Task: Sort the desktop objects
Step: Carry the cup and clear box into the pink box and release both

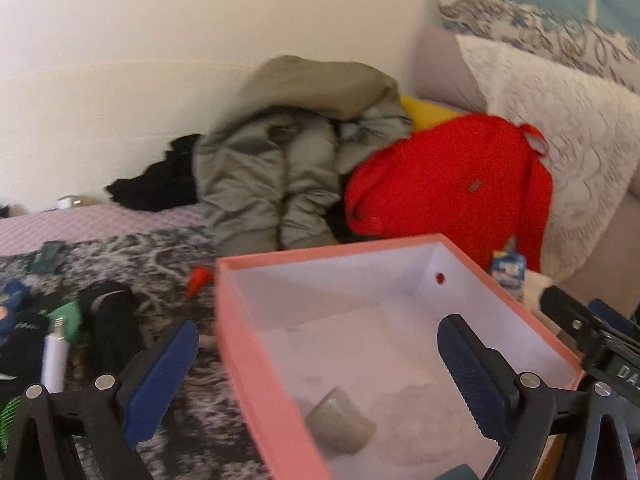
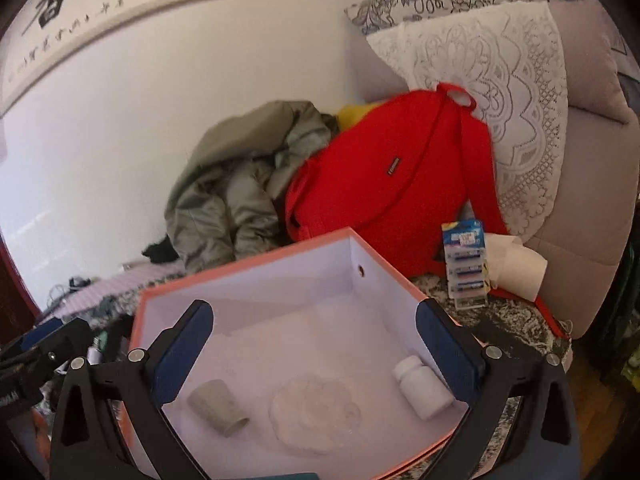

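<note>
I've got both grippers over the pink cardboard box (image 2: 248,276), white inside, sitting on a mottled grey-black blanket (image 1: 160,264). Left gripper (image 1: 316,364) has its jaws wide apart, nothing between them; one blue ribbed pad hangs outside the box wall, the other inside. Right gripper (image 2: 316,344) is spread too, empty. Lying in the box: grey speckled cup (image 2: 218,406) on its side, clear scalloped glass dish (image 2: 314,412), white plastic bottle (image 2: 422,386). Battery blister pack (image 2: 466,264) leans on the red fabric backpack (image 2: 400,184) behind.
</note>
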Tool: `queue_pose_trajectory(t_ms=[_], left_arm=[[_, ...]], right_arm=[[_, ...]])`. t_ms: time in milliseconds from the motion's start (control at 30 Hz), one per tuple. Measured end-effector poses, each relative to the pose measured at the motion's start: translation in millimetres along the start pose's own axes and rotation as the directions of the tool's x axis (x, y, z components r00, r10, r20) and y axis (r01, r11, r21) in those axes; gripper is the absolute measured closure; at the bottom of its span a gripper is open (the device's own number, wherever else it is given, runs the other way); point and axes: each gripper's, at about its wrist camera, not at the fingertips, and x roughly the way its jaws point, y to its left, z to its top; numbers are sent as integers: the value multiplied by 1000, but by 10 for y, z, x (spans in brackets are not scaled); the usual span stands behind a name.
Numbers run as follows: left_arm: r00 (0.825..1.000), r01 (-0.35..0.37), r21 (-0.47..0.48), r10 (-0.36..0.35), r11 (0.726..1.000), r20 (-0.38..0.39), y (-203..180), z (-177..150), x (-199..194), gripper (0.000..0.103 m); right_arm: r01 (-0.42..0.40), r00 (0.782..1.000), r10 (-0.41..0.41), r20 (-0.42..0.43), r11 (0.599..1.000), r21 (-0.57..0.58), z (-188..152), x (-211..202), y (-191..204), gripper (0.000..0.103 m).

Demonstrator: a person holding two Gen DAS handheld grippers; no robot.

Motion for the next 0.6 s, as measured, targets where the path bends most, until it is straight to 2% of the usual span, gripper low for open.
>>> queue_pose_trajectory(t_ms=[133, 333, 500, 600], left_arm=[[998, -61, -24, 62, 998, 3, 262, 2, -216, 3], [987, -159, -17, 160, 987, 7, 568, -70, -586, 2], [966, -258, -24, 257, 966, -11, 940, -171, -879, 2], [949, -314, -34, 314, 949, -29, 1186, -246, -1026, 2]], right_arm=[[-65, 997, 65, 32, 998, 0, -19, -127, 237, 0], [-126, 988, 134, 71, 987, -103, -90, -305, 817, 0], [-196, 976, 211, 59, 961, -194, -240, -438, 1378, 0], [-250, 962, 269, 38, 932, -264, -378, -512, 1775, 0]])
